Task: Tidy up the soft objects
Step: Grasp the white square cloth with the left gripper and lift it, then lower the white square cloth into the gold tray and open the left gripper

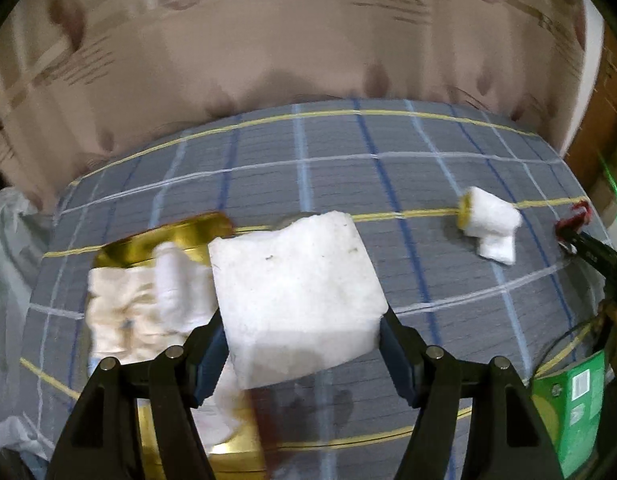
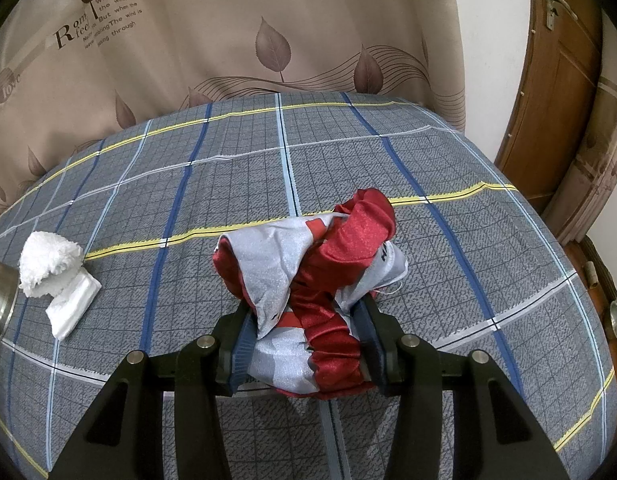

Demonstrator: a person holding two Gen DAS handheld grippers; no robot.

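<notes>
Left gripper [image 1: 302, 344] is squeezing a white foam block [image 1: 296, 296] just above the gold tin [image 1: 168, 240] already stuffed with cream cloth [image 1: 128, 312], so it's probably going to snag or tip out. Right gripper [image 2: 304, 344] is clamping the red-and-grey fabric bundle [image 2: 308, 280] over the checked tablecloth [image 2: 468, 240], and those loose folds are looking ready to slip.

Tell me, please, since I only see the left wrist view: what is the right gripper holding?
Observer: The right gripper is shut on a bunched red and grey cloth.
Operator: Is the cloth flat on the bed?
Observer: No, it stands bunched up between the fingers above the checked bedspread.
Operator: Anything behind it?
Observer: A wooden door at far right.
</notes>
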